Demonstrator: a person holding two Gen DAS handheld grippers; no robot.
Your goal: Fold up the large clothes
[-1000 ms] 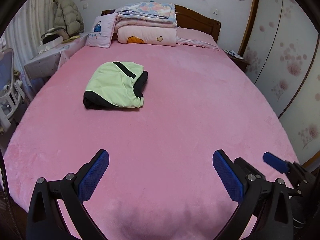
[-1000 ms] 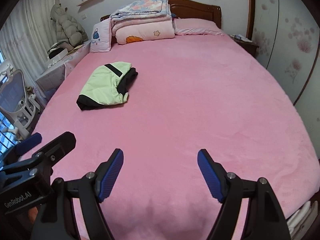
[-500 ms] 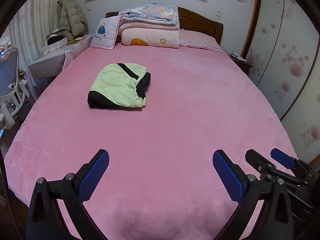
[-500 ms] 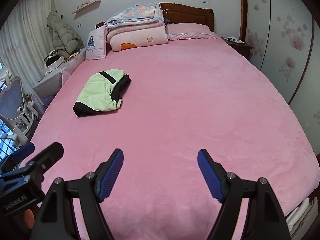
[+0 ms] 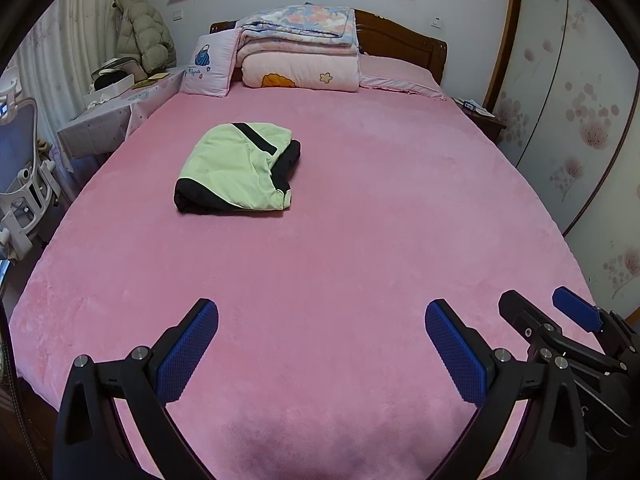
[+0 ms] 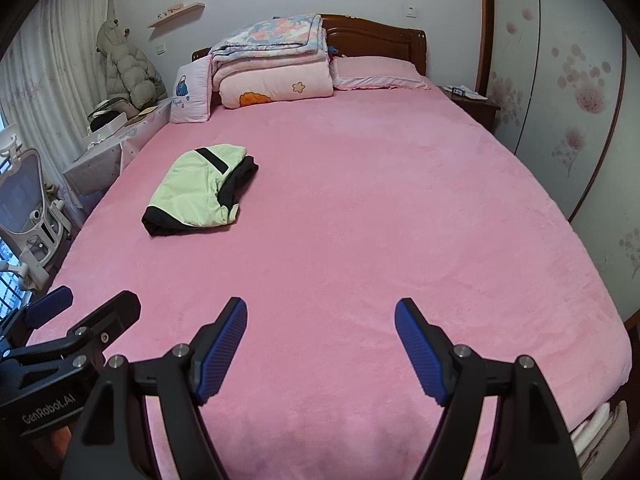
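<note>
A folded light-green and black jacket (image 5: 236, 170) lies on the pink bed (image 5: 340, 248), left of centre and well beyond both grippers; it also shows in the right wrist view (image 6: 200, 194). My left gripper (image 5: 322, 322) is open and empty above the bed's near edge. My right gripper (image 6: 320, 318) is open and empty beside it. The right gripper shows at the lower right of the left wrist view (image 5: 556, 320); the left gripper shows at the lower left of the right wrist view (image 6: 80, 312).
Folded quilts (image 5: 300, 52) and pillows (image 5: 210, 64) are stacked at the headboard. A cluttered table (image 5: 116, 108) and an office chair (image 5: 20, 176) stand left of the bed. A nightstand (image 5: 480, 116) and wardrobe doors (image 5: 580, 112) are on the right.
Both grippers have drawn back and risen, so the jacket looks farther off. Both stay open and empty. The jacket has not moved.
</note>
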